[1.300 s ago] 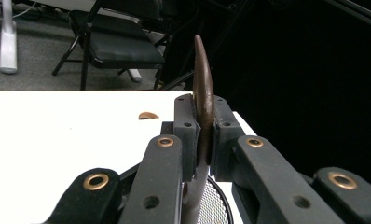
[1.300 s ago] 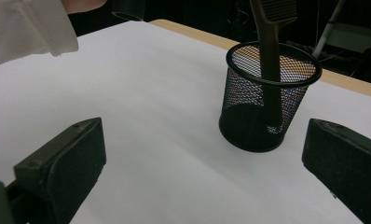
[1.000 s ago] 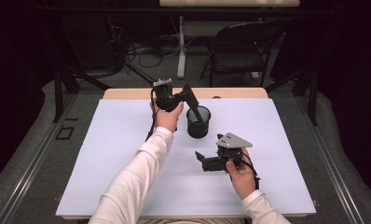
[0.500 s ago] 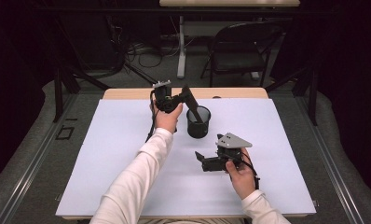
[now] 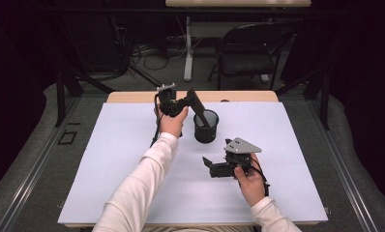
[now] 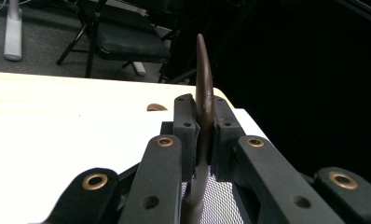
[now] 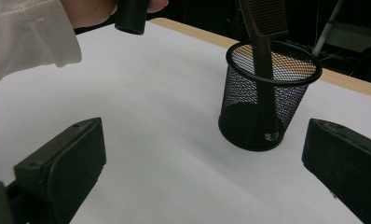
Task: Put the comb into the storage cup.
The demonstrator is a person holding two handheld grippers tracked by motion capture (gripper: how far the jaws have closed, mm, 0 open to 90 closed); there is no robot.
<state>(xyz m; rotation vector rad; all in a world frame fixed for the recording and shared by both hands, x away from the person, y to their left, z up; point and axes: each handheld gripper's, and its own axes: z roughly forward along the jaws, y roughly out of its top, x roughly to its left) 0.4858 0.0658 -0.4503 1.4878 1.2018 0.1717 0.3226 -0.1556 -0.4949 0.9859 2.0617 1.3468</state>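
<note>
A black mesh cup stands upright on the white table, toward the back. A dark comb leans out of it, its lower end inside the cup. My left gripper is shut on the comb's upper part, just above and left of the cup. In the left gripper view the comb stands edge-on between the jaws of that gripper, over the cup's mesh. My right gripper rests low, in front of the cup, open and holding nothing. Its view shows the cup and comb ahead of it.
The wooden back edge of the table lies just behind the cup. A black chair and cables stand on the floor beyond the table. A white sleeve crosses the right gripper view's upper left.
</note>
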